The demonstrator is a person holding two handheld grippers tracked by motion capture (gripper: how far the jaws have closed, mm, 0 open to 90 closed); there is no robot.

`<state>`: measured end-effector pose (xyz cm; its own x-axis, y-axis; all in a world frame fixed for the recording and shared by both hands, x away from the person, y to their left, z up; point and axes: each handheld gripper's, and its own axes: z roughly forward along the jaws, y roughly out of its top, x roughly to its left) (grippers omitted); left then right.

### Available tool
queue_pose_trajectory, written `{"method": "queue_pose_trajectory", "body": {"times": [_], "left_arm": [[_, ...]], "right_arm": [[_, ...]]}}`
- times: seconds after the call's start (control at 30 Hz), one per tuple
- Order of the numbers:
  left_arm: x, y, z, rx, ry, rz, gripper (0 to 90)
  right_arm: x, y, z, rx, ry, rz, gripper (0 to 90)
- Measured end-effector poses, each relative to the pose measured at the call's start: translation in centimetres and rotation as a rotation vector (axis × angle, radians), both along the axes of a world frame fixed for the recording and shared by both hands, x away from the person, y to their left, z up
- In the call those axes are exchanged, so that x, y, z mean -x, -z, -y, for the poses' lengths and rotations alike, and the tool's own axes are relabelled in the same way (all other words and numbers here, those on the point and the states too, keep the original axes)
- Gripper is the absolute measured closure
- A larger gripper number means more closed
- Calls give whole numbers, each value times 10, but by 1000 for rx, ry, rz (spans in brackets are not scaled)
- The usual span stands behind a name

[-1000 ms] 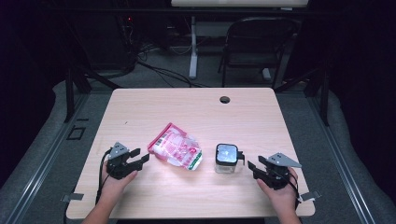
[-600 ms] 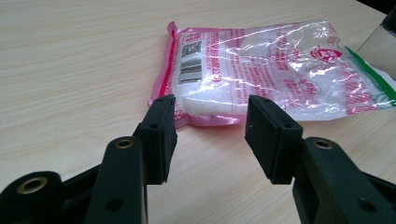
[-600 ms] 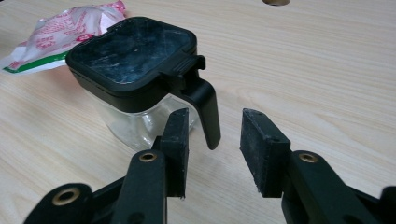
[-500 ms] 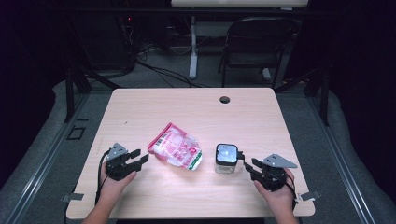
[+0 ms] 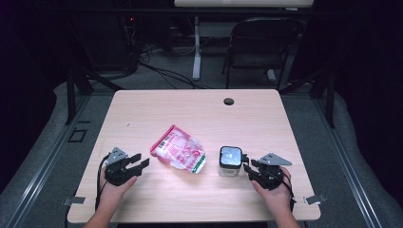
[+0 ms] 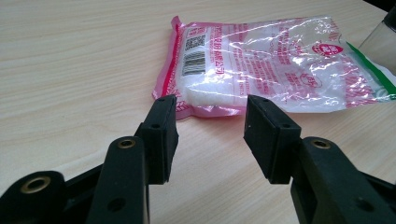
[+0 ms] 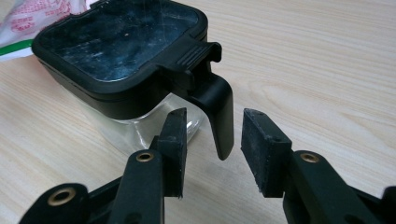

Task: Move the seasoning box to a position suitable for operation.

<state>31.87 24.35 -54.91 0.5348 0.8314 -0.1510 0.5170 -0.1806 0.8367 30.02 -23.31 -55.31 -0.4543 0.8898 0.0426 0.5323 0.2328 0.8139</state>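
The right gripper has spread jaws that have just been closing, then opening slightly; the black latch handle of the clear square jar with black lid hangs between them, untouched. The left gripper jaws, spread and just closing, frame nothing; the pink-edged clear plastic bag of white grains lies at 12 o'clock. The left gripper view shows its barcode.

A clear plastic bag printed in pink and red, with a barcode near one end, a green-edged strip at the other and white granular contents inside, lies flat on the table, skewed to its edges. Just to the right of the bag stands an upright clear glass jar with a square black lid and a black latch tab hanging down its side.
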Motion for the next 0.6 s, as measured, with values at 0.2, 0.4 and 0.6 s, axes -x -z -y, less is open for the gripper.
{"method": "queue_pose_trajectory", "body": {"times": [0.2, 0.4, 0.6], "left_arm": [[2, 0, 0, -2, -3, -3, 541], [3, 1, -1, -10, -5, -5, 546], [5, 1, 0, -14, -6, -12, 557]], "right_arm": [[-5, 2, -2, 8, 16, 1, 611], [-7, 4, -5, 21, 19, -3, 617], [-11, 7, -10, 22, 23, 7, 661]]}}
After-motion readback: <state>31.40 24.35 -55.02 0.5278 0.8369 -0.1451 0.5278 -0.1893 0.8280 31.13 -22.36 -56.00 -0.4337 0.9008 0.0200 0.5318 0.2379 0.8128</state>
